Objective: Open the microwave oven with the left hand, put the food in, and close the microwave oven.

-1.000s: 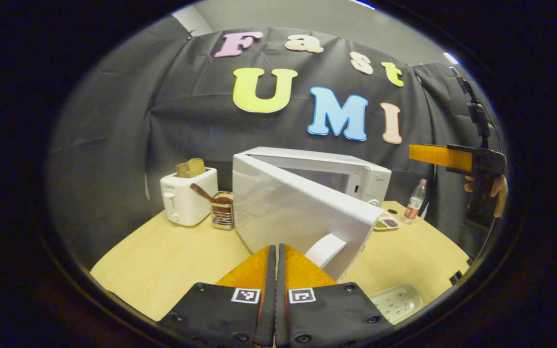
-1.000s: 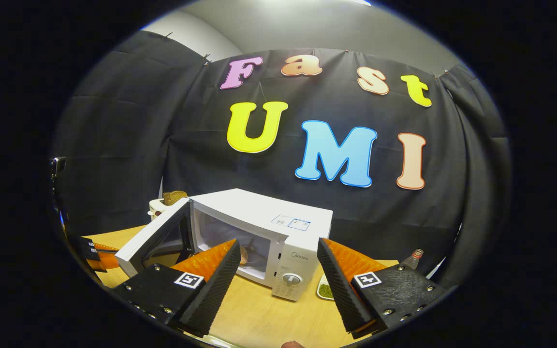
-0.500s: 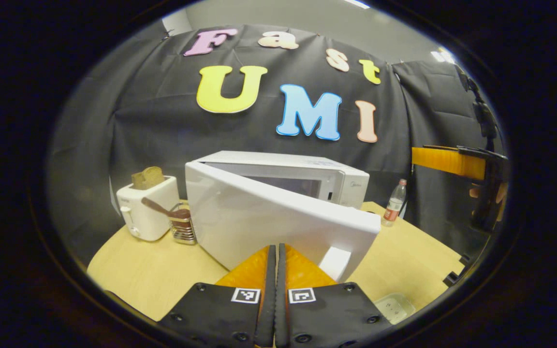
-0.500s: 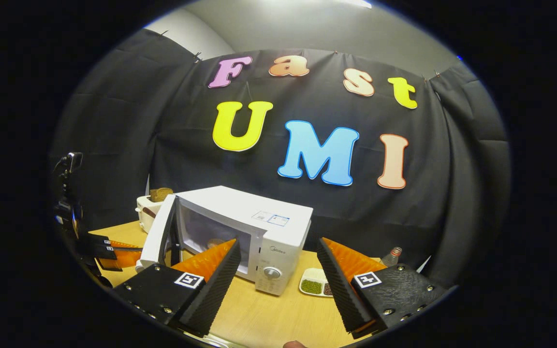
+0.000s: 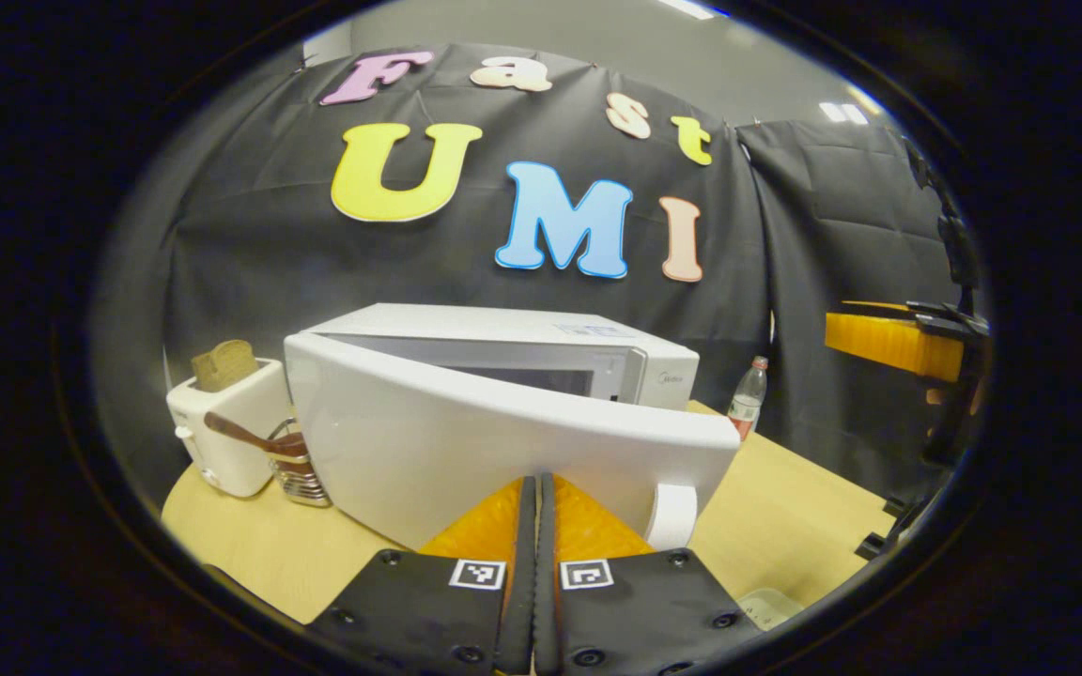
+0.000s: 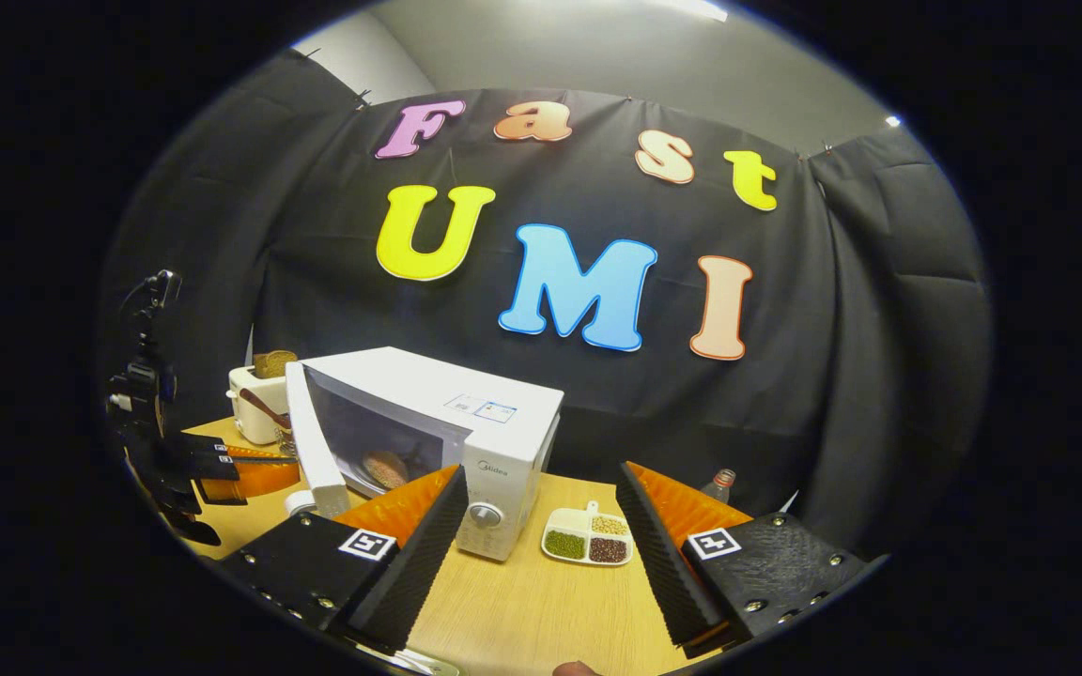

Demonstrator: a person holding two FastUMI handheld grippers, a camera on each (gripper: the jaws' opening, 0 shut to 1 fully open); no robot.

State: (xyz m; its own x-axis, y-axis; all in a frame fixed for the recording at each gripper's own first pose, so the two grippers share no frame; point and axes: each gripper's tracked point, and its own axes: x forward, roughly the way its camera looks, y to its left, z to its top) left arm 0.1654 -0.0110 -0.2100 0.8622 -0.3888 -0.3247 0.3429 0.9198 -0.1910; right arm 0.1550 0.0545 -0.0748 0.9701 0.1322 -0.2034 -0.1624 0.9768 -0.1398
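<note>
Left gripper view: my left gripper [image 5: 537, 512] has its jaws clenched flat together, grasping nothing, nosed against the outside of the microwave door [image 5: 503, 451], which stands partly ajar. The handle [image 5: 671, 516] sits at four o'clock of the tips. I'd push flat and steady near that free edge, square on, so the microwave [image 6: 452, 422] doesn't skid on the desk [image 6: 541, 610]. Right gripper view: my right gripper [image 6: 541, 535] hangs released and empty; the food [image 6: 385, 466] lies inside the cavity at ten o'clock.
</note>
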